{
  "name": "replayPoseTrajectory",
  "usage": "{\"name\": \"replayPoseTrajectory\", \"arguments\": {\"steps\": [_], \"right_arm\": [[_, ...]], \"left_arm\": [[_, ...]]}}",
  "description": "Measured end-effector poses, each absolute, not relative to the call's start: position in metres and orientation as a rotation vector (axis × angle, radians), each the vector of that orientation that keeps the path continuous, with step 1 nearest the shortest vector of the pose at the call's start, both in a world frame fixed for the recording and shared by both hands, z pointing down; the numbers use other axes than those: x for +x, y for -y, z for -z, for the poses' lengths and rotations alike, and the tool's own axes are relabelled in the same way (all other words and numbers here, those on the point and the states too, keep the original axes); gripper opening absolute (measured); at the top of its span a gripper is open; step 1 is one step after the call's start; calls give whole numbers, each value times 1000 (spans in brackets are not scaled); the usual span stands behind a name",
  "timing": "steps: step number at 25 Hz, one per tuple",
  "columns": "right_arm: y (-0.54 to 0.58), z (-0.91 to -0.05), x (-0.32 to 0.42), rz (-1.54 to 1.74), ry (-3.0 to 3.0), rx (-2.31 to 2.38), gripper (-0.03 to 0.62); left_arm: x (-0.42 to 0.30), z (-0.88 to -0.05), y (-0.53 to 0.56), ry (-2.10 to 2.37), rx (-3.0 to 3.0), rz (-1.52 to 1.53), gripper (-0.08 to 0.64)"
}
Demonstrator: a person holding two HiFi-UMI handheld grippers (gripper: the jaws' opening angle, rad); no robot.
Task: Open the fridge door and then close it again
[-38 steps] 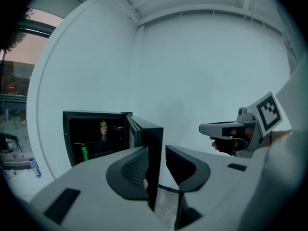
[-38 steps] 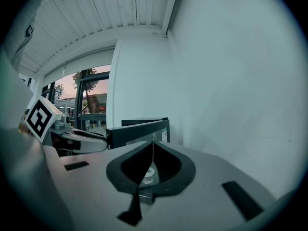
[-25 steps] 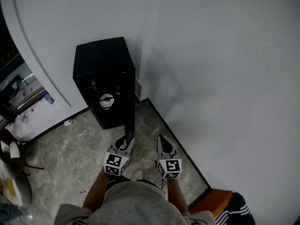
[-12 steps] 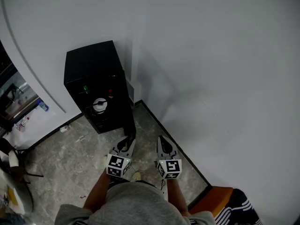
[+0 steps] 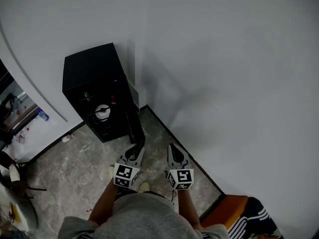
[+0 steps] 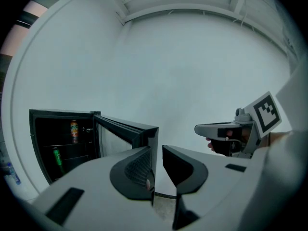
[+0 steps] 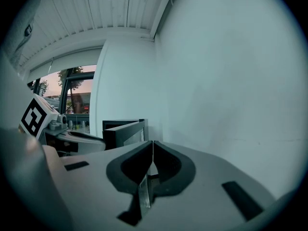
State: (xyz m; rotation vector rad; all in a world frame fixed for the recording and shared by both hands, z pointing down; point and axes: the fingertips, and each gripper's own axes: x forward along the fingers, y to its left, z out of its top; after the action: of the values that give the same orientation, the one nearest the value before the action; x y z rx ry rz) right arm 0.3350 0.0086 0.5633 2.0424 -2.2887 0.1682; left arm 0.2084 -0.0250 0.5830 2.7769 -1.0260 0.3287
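A small black fridge (image 5: 89,68) stands against the white wall with its door (image 5: 133,118) swung out toward me. My left gripper (image 5: 133,154) is at the door's free edge. In the left gripper view the door (image 6: 125,131) edge lies between the jaws against the left pad, with a gap to the right one; the jaws are closing. Inside the fridge (image 6: 62,143) I see an orange can (image 6: 74,131) and a green bottle (image 6: 57,156). My right gripper (image 5: 174,153) hangs shut and empty beside the left, to the right of the door (image 7: 122,131).
The white wall (image 5: 224,83) runs close along the right. An orange seat (image 5: 227,210) sits at the bottom right. A chair (image 5: 15,173) and a glass front (image 5: 15,108) are at the left. The floor (image 5: 75,168) is grey marble.
The door has swung further out from the fridge front. The fridge has slid up and left in the head view. The left jaws have narrowed.
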Motion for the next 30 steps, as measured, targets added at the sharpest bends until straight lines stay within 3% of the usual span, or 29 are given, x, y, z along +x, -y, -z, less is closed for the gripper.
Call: {"name": "replayPoseTrajectory", "arguments": {"steps": [17,30], "right_arm": [[-13,-565,335,-176,2287,2047,25],[-2,-556,288,-160,2425,1912,26]], "left_arm": [[215,-584,27,1007,2798,-343,71],[125,-560,38,1374,2686,-274,31]]}}
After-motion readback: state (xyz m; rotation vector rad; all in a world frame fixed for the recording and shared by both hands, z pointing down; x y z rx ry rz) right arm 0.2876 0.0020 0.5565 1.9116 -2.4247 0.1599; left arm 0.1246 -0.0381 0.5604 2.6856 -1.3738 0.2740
